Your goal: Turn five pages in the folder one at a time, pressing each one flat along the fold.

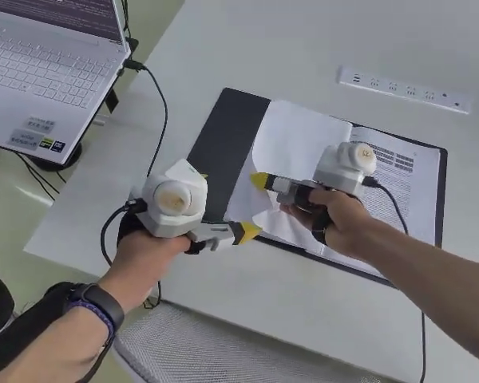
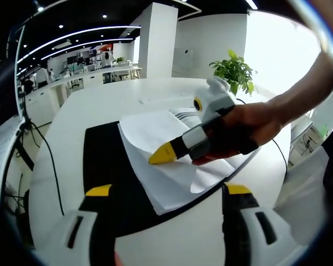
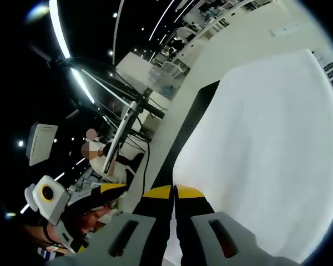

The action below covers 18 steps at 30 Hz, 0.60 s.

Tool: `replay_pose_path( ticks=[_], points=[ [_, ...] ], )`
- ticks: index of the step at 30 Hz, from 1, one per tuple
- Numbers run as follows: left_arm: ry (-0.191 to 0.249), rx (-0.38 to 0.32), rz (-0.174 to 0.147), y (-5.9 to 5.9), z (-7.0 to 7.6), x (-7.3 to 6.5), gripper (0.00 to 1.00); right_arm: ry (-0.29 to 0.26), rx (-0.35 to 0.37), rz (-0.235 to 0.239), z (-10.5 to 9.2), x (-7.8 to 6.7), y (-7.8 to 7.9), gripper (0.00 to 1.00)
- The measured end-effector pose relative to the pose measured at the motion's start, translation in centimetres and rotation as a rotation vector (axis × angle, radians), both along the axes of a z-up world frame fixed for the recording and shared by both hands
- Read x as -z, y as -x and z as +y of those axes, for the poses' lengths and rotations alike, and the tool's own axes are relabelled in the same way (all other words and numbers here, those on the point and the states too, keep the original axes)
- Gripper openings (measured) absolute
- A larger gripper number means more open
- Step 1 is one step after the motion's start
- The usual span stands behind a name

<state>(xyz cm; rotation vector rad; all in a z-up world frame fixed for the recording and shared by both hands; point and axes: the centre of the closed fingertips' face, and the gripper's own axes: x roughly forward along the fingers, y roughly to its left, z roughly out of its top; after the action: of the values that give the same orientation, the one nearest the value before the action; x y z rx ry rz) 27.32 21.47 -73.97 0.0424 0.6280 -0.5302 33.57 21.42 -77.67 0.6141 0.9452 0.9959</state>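
- Folder (image 1: 223,140) is lying open on the white bench (image 1: 303,48), with its black inside cover showing on the side nearest the laptop (image 1: 48,56).
- Page (image 1: 299,140), blank and white, is arching up off the folder above its fold, its lower edge lifting toward the black cover.
- Right tongs (image 1: 259,181) are reaching across the folder from its printed side. In the right gripper view their yellow tips are sitting pressed together on the lifted page's edge, pinching it.
- Right hand (image 1: 339,219) is gripping that tool above the printed sheet (image 1: 407,171), which is lying flat in the folder's right half.
- Left tongs (image 1: 246,232) are hanging just off the folder's near edge, beside the black cover and pointing toward the page. In the left gripper view their two yellow tips are standing wide apart.
- Left hand (image 1: 148,255) is holding that tool off the folder's near left corner.
- Power strip (image 1: 403,88) is lying on the bench beyond the folder's far edge, apart from it.
- Black cable (image 1: 161,104) is running from the laptop along the bench, just left of the folder.
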Motion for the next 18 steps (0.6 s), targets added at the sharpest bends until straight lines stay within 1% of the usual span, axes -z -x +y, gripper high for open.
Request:
replay_pose_path(
  ticks=[1, 2, 4, 7, 9, 11, 15, 17, 18],
  points=[
    [0.0, -0.004, 0.002, 0.0, 0.1, 0.0, 0.79, 0.005, -0.001, 0.002, 0.0, 0.3, -0.1, 0.0],
    [0.0, -0.008, 0.003, 0.1, 0.3, 0.0, 0.79, 0.018, 0.0, 0.005, 0.0, 1.1, -0.5, 0.0],
    [-0.002, -0.009, 0.007, 0.3, 0.5, 0.2, 0.79, 0.028, 0.005, 0.02, 0.0, 2.1, -0.8, 0.0],
    [-0.007, -0.008, 0.014, 0.6, 0.5, 0.2, 0.79, 0.045, 0.02, 0.042, 0.0, 3.2, -1.0, 0.0],
    [-0.008, -0.012, 0.017, 0.8, 0.7, 0.2, 0.79, 0.053, 0.027, 0.044, 0.0, 3.6, -1.0, 0.0],
    [-0.006, -0.017, 0.019, 0.7, 0.9, 0.4, 0.79, 0.053, 0.039, 0.056, -0.1, 3.9, -1.3, 0.0],
    [-0.005, -0.018, 0.021, 0.5, 1.1, 0.7, 0.79, 0.05, 0.039, 0.062, 0.0, 4.2, -1.6, 0.01],
    [-0.007, -0.016, 0.024, 0.3, 1.1, 0.9, 0.8, 0.038, 0.033, 0.075, 0.2, 3.9, -1.4, 0.04],
    [-0.005, -0.015, 0.023, 0.3, 1.0, 0.8, 0.8, 0.032, 0.028, 0.078, 0.3, 3.8, -1.4, 0.07]
  ],
)
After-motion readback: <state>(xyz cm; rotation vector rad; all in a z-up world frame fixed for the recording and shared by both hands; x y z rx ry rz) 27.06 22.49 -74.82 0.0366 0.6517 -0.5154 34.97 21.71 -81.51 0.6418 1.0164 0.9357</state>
